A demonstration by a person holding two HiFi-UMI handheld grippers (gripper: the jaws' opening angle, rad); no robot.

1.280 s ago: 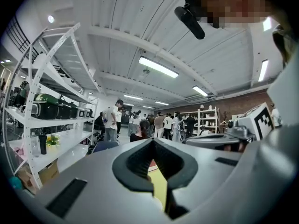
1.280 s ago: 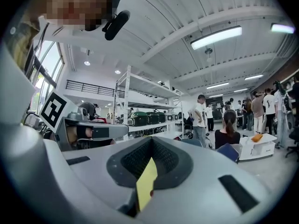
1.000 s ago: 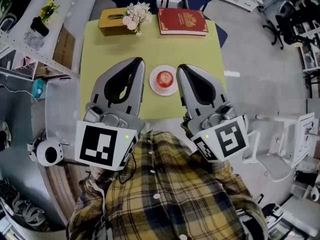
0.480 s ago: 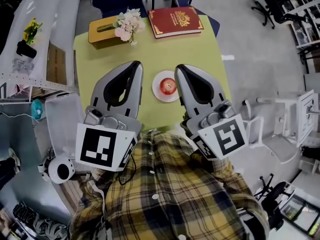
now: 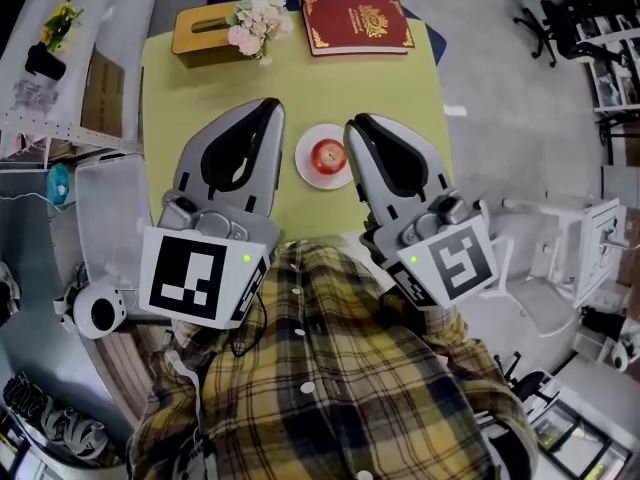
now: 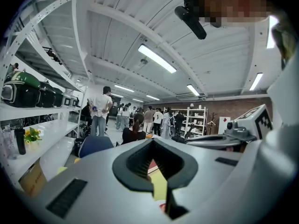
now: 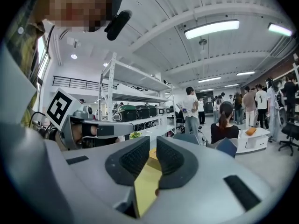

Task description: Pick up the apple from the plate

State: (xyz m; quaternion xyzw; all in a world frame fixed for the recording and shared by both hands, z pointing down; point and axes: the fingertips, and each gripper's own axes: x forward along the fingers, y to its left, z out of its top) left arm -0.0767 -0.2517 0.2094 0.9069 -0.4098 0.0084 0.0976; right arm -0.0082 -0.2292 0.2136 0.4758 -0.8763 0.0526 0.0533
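Presently the approach step is in hand; no grasp is made. The red apple (image 5: 328, 155) sits on the small white round plate (image 5: 306, 168) on the yellow-green table (image 5: 200, 78). It lies between the two tool tips and is touched by neither. The left tool (image 5: 271, 109) and right tool (image 5: 356, 126) both have their jaws closed or all but closed, holding nothing. By my judgement, one tool must next open wide, dip and straddle the apple. Only the head view shows the apple. The two gripper views look level across the room, catching only slivers of table between the pads.
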